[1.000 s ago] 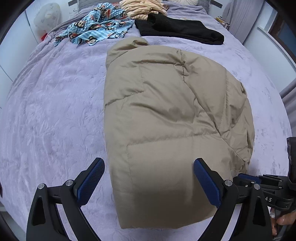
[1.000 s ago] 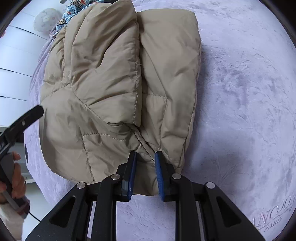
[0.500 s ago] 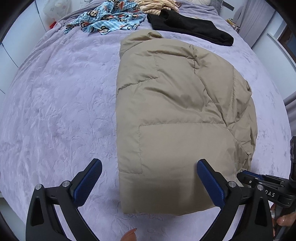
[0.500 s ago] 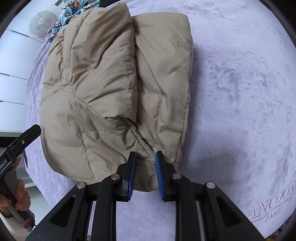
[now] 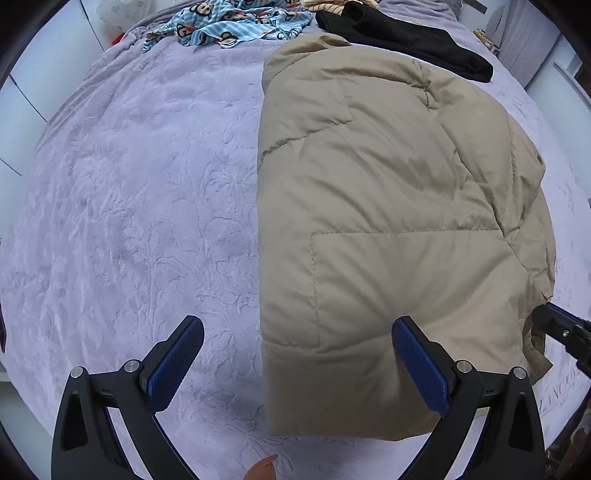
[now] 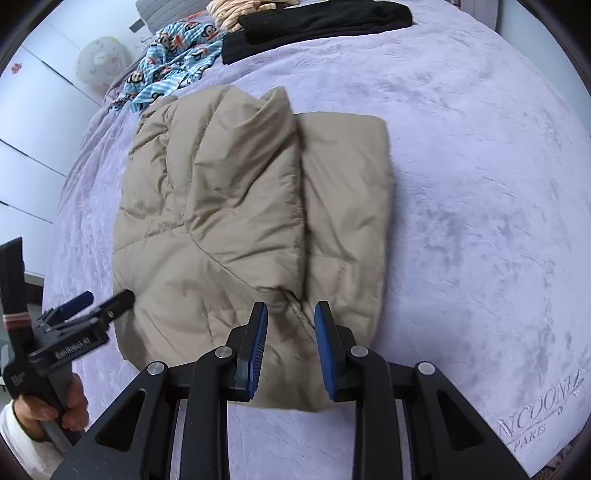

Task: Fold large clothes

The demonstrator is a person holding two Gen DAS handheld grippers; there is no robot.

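Observation:
A tan puffer jacket [image 5: 388, 221] lies folded on the lilac bedspread [image 5: 129, 221]. In the right wrist view the jacket [image 6: 240, 229] shows one half folded over the other. My left gripper [image 5: 295, 362] is wide open above the jacket's near left corner and holds nothing. My right gripper [image 6: 290, 339] is partly open with its fingers either side of the jacket's near hem, gripping nothing. The right gripper also shows at the right edge of the left wrist view [image 5: 561, 332], and the left gripper shows at the left in the right wrist view [image 6: 85, 306].
A blue cartoon-print garment [image 5: 229, 26], a black garment [image 5: 406, 37] and a striped cream garment [image 6: 236, 11] lie at the far end of the bed. White cupboards [image 6: 29, 129] stand to the left. The bedspread bears stitched lettering [image 6: 539, 413] near its front edge.
My right gripper has opened and let go of the jacket's hem, and has drawn back. My left gripper has shifted left and stays open.

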